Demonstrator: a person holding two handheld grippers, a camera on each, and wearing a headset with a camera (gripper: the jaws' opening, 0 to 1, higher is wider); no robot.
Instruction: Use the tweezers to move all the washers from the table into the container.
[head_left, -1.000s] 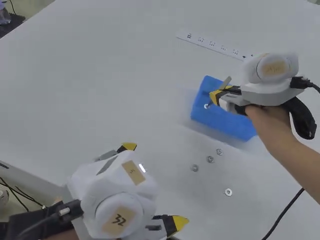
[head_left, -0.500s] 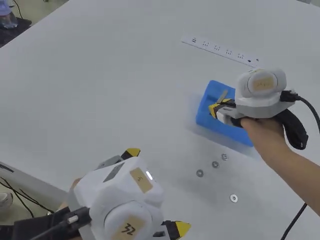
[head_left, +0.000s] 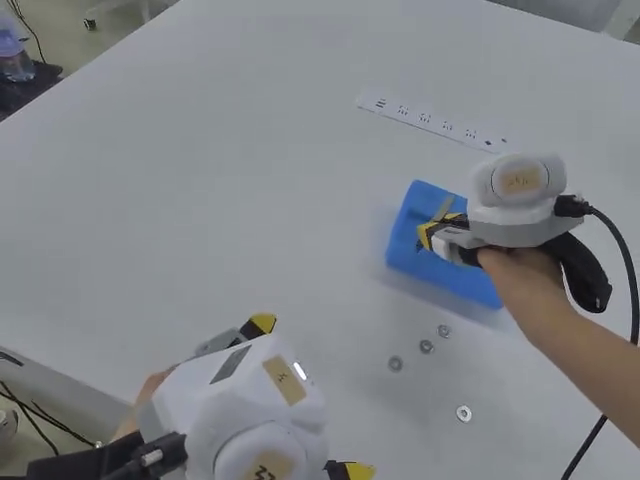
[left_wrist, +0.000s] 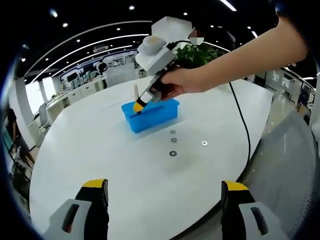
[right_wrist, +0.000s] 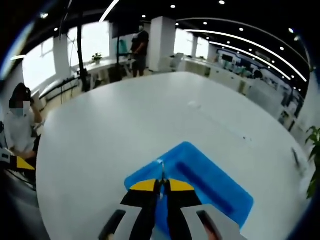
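Note:
My right gripper hangs over the left end of the blue container, shut on thin metal tweezers. In the right gripper view the tweezers stick out past the closed jaws, their tip above the container's inside. Whether a washer is in the tip I cannot tell. Several washers lie on the white table in front of the container, seen too in the left gripper view as washers below the container. My left gripper is low and near, open and holding nothing.
A white power strip lies on the table beyond the container. The right gripper's black cable trails off past the forearm. The table edge runs along the lower left, with cables on the floor below.
The head camera has shifted. My right gripper stays over the container's left end, slightly lower. The washer seen at the tweezers' tip a second ago no longer shows.

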